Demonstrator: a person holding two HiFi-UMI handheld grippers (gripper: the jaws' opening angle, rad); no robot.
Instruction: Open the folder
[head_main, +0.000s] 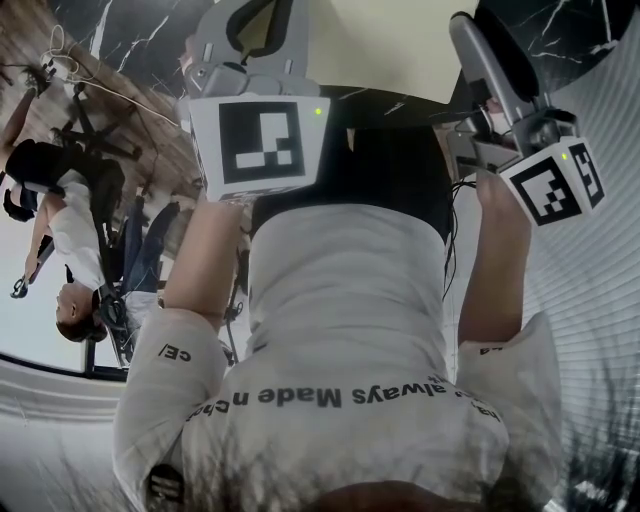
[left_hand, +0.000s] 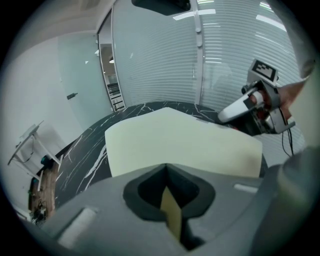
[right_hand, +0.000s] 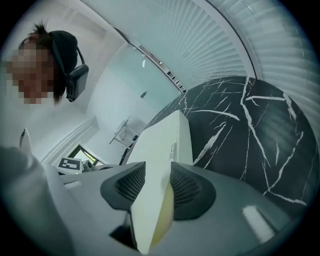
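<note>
Over the black, white-veined marble surface (right_hand: 250, 125), the flat pale-cream folder (left_hand: 180, 142) is held between the two grippers. The left gripper (left_hand: 167, 175) is pinched narrowly on one thin cream sheet edge. The right gripper (right_hand: 156, 182) clamps the folder's thicker edge, with one ribbed pad on each side.

The folder (left_hand: 182, 142) is plain pale cream, in the middle of both gripper views. The worktop (right_hand: 250, 125) is black with thin white lines, like marble. The left gripper (left_hand: 167, 202) and right gripper (right_hand: 152, 192) are grey with black jaws, and the right jaws have a dotted mesh. In the head view, the left cube (head_main: 260, 145) and right cube (head_main: 555, 180) are white with black squares and a tiny green light. The shirt (head_main: 340, 320) is white with dark letters. The blinds (left_hand: 150, 60) are pale with thin stripes.
</note>
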